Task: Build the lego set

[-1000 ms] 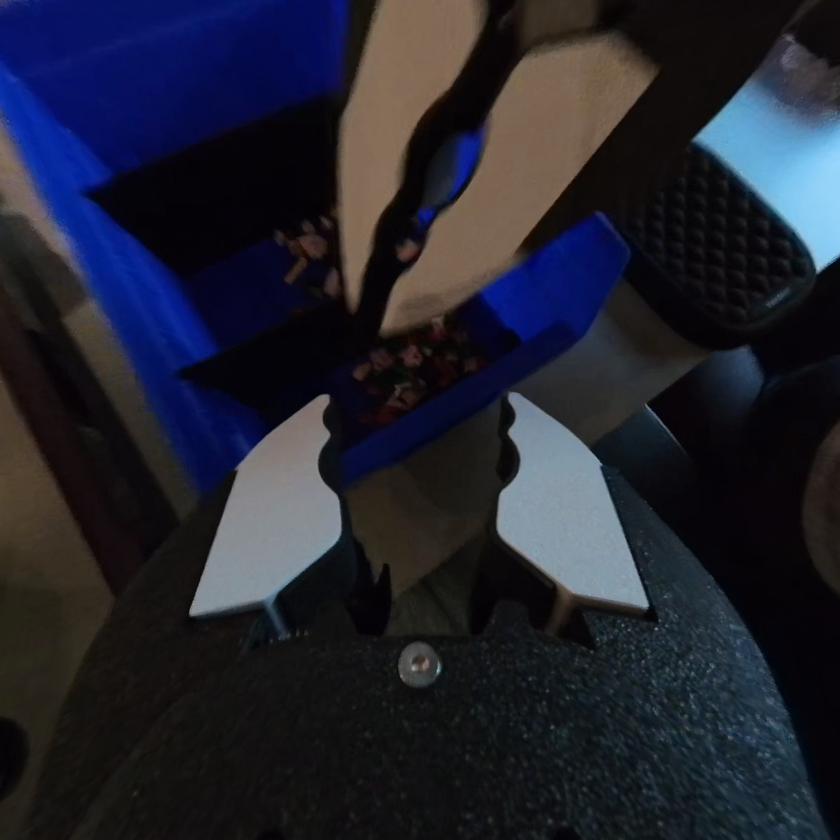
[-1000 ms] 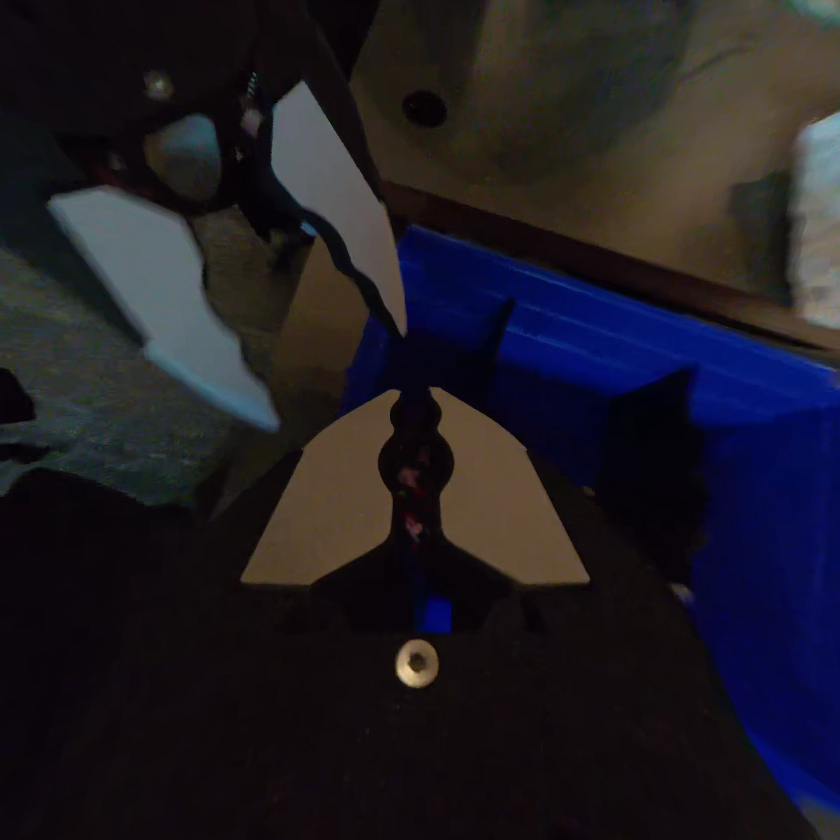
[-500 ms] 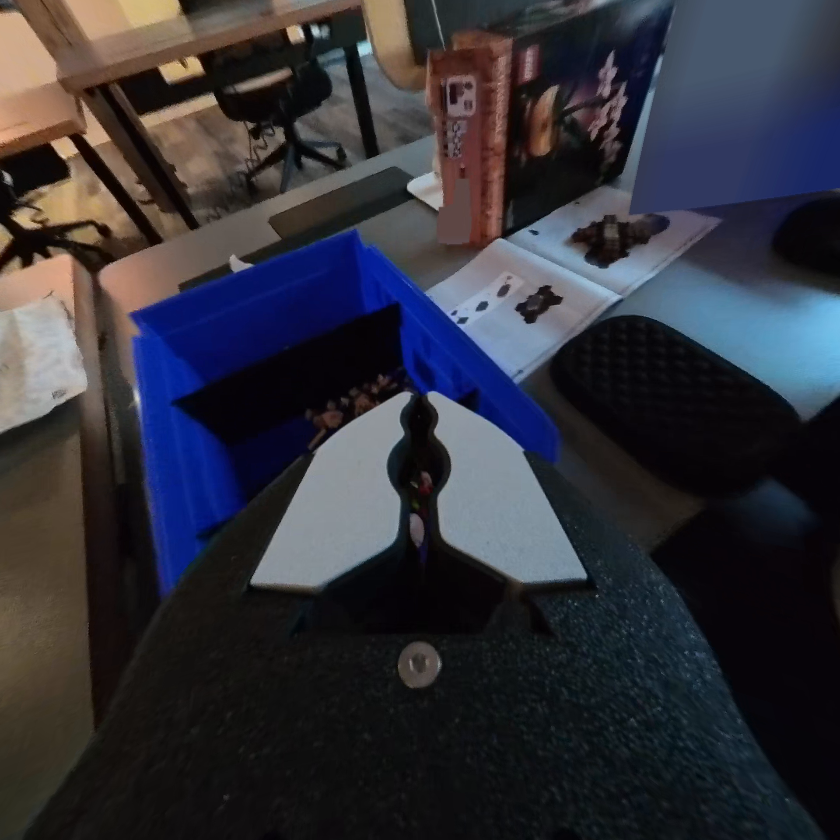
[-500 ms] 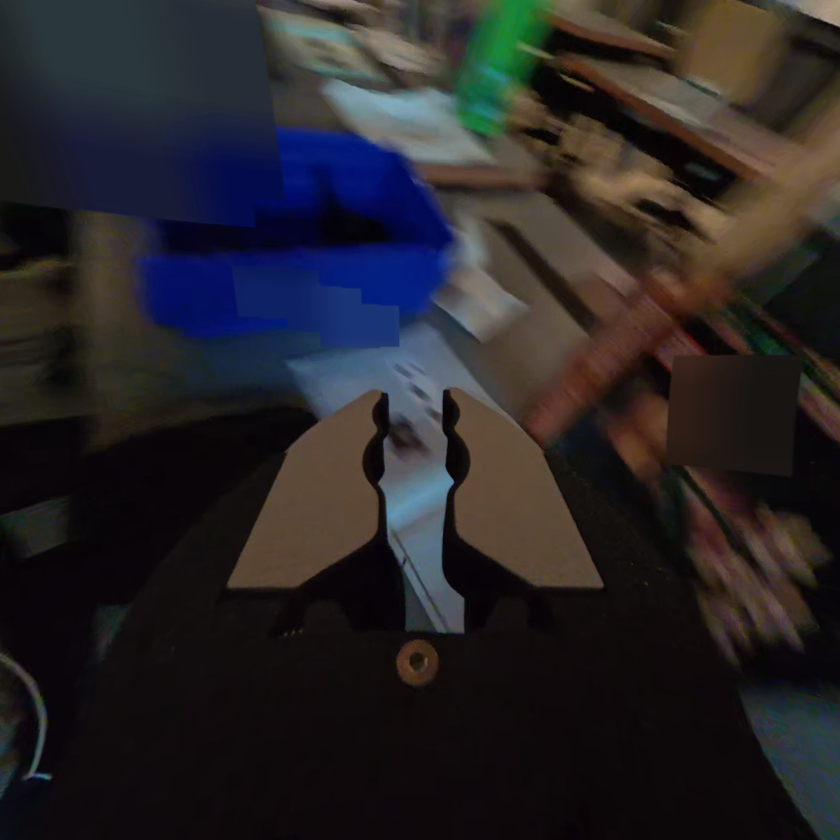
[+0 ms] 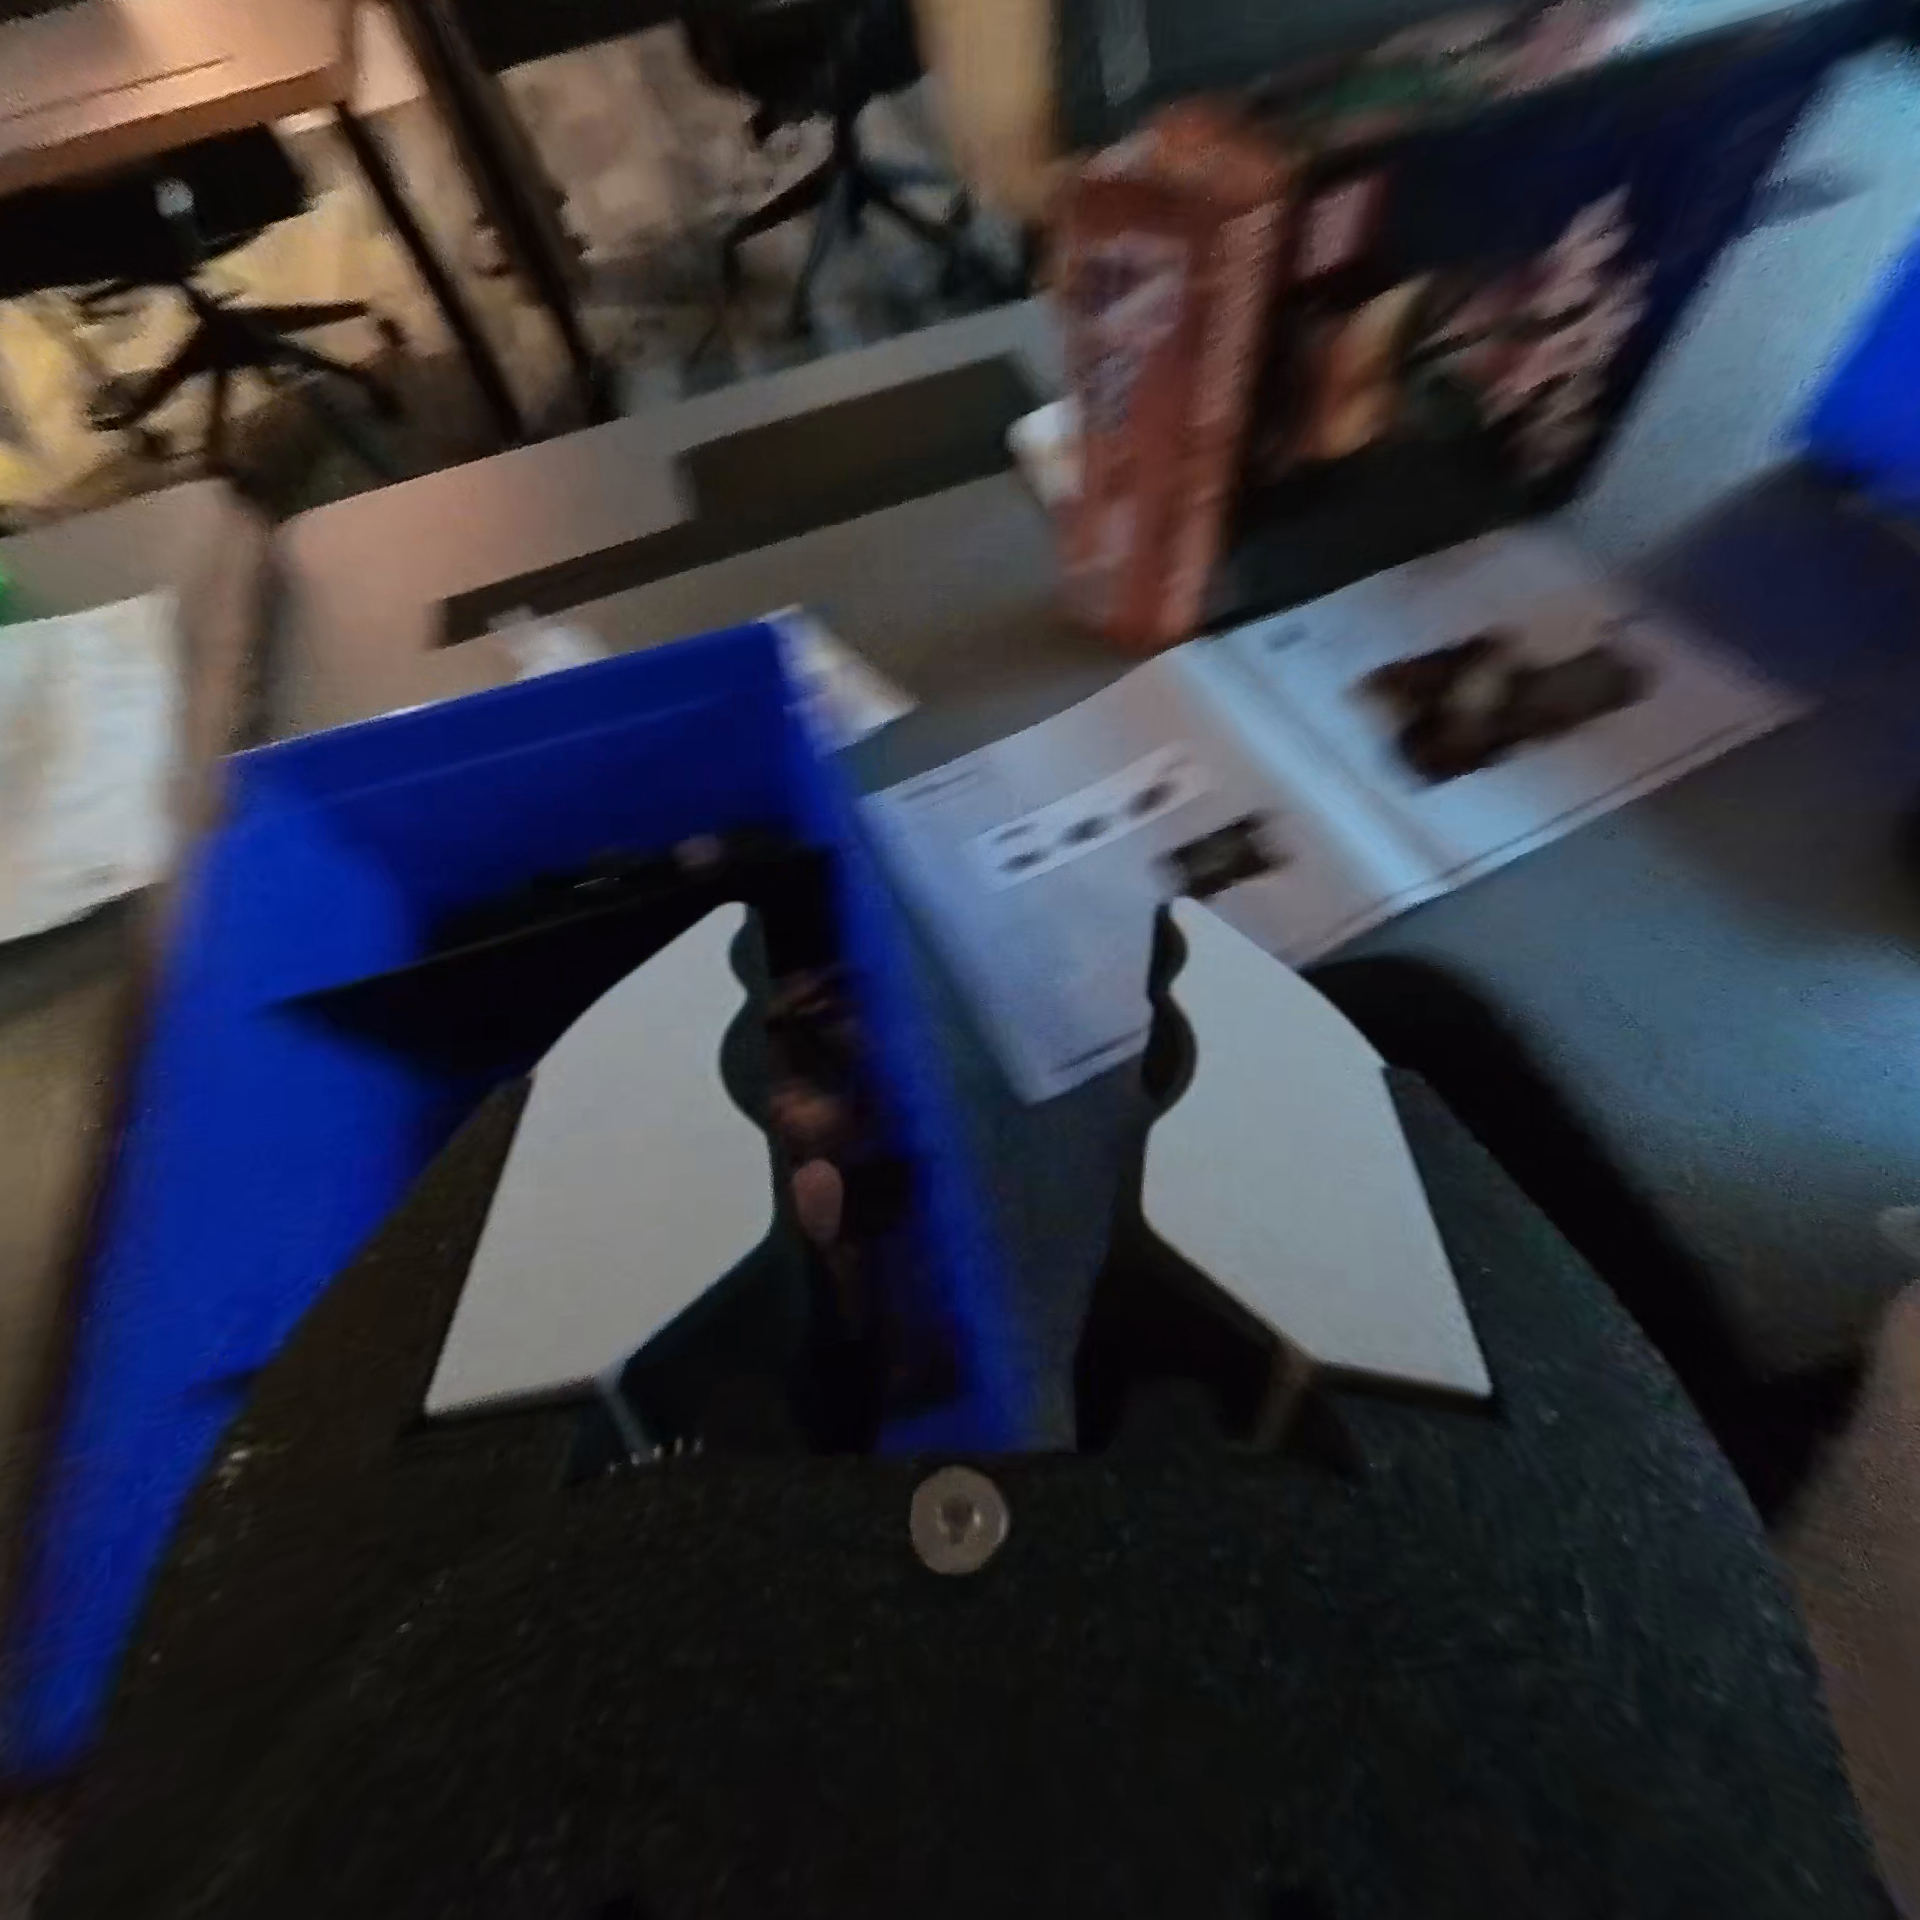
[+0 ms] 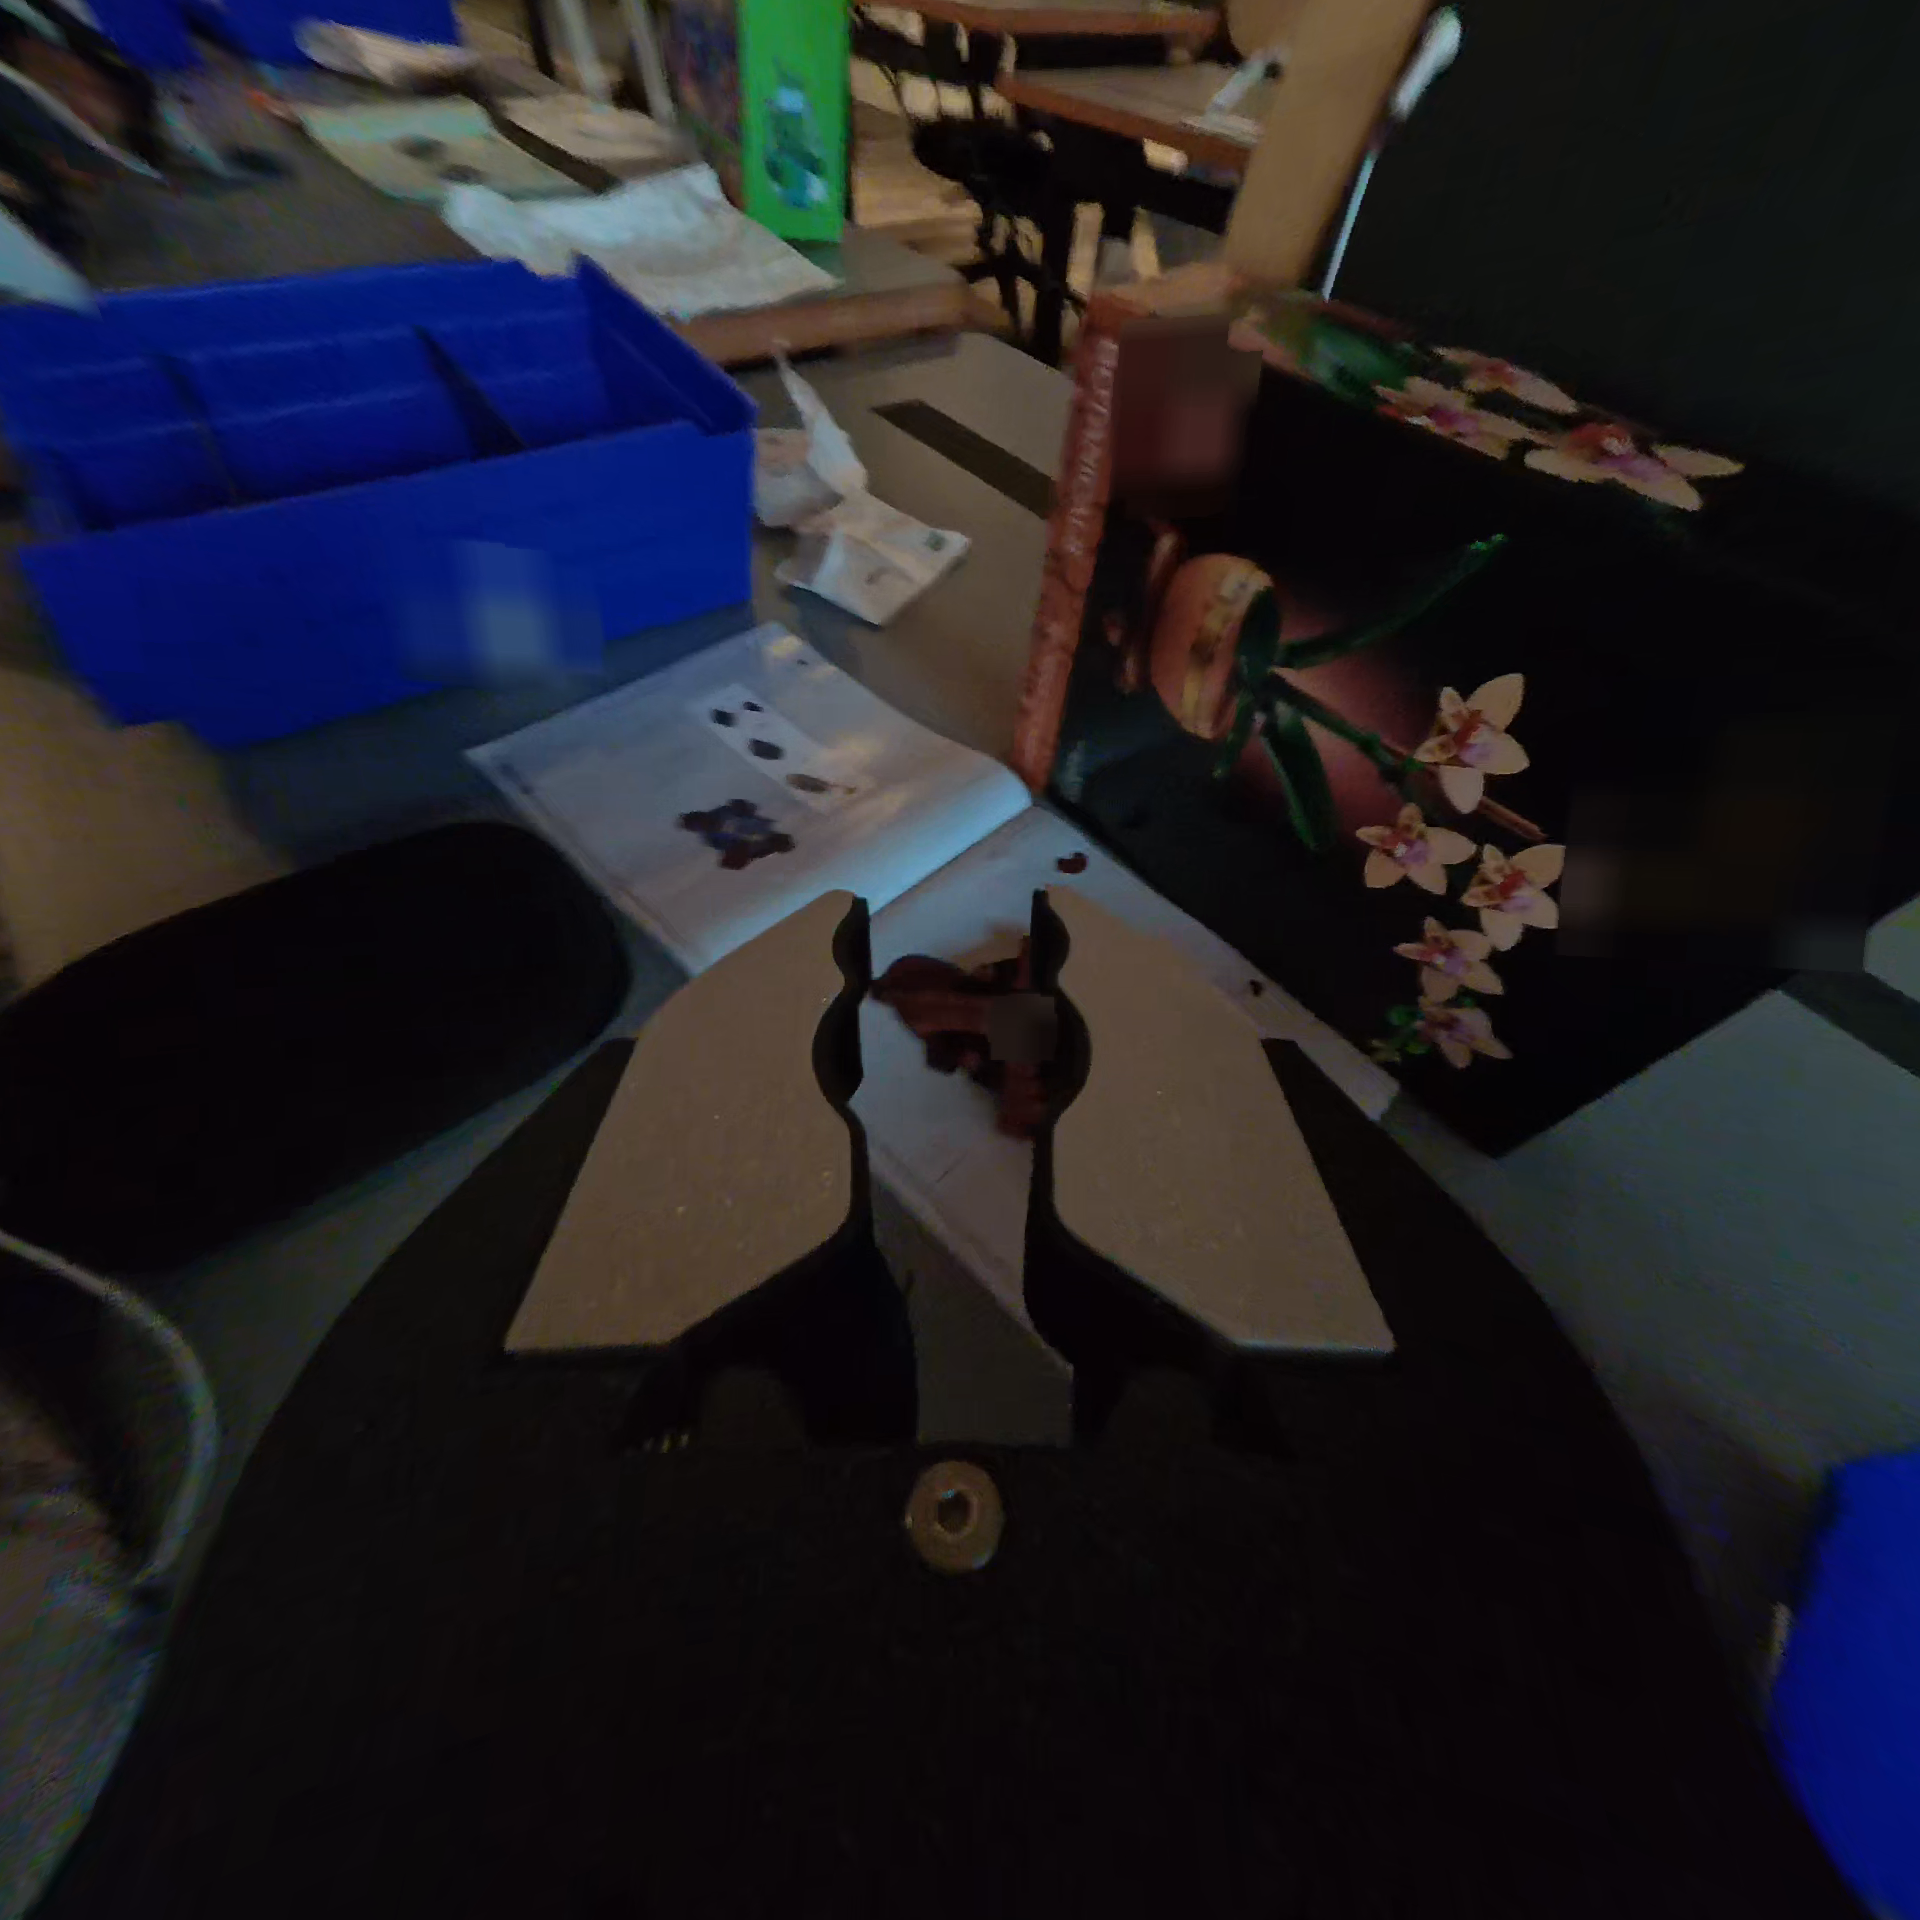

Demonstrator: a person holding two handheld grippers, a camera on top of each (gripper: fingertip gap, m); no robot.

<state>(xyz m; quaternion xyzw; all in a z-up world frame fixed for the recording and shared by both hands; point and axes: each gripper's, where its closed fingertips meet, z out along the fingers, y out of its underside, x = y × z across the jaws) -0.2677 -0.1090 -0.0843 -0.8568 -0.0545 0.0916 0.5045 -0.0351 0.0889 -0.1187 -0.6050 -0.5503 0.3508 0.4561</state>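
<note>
We see the left gripper with its jaws spread wide and nothing between the pads; through the gap shows the right wall of the blue divided bin, which lies below and beyond the fingers, not pressed by them. Small brownish pieces sit in the bin's near compartment (the picture is smeared, so their kind is unclear). At about 1 o'clock from the fingertips lies the open instruction booklet on the grey table, and past it at 12 to 1 o'clock stands the dark box printed with flowers.

The right gripper has its jaws partly open, and we see no thing pinched between them. In the gap shows a cluster of dark brown bricks lying on the booklet's near page; whether the right fingertip touches it we cannot tell. At 2 o'clock stands the flower-printed box, at 10 o'clock the blue bin, and at 9 o'clock a black padded rest. Crumpled paper lies at 12 o'clock beside the bin.
</note>
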